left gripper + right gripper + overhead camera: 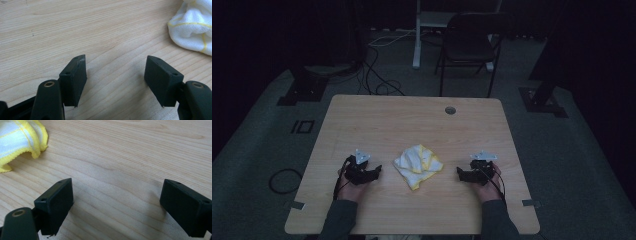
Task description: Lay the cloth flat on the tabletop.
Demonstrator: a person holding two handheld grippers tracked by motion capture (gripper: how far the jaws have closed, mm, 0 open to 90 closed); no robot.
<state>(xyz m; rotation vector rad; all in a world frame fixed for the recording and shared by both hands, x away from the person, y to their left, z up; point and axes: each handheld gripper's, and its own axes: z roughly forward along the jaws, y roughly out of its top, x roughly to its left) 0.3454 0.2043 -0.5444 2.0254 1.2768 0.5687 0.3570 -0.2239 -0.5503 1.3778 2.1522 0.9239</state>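
Fingers spread wide and empty, left gripper and right gripper flank the cloth.

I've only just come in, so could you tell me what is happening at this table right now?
A person sits at a wooden table with a two-jaw gripper in each hand. A crumpled white and yellow cloth lies between them, untouched. The left gripper rests on the table to one side of the cloth, the right gripper to the other, both pointing inward. Each has its jaws open with nothing between them but bare wood. Nothing has been picked up yet.
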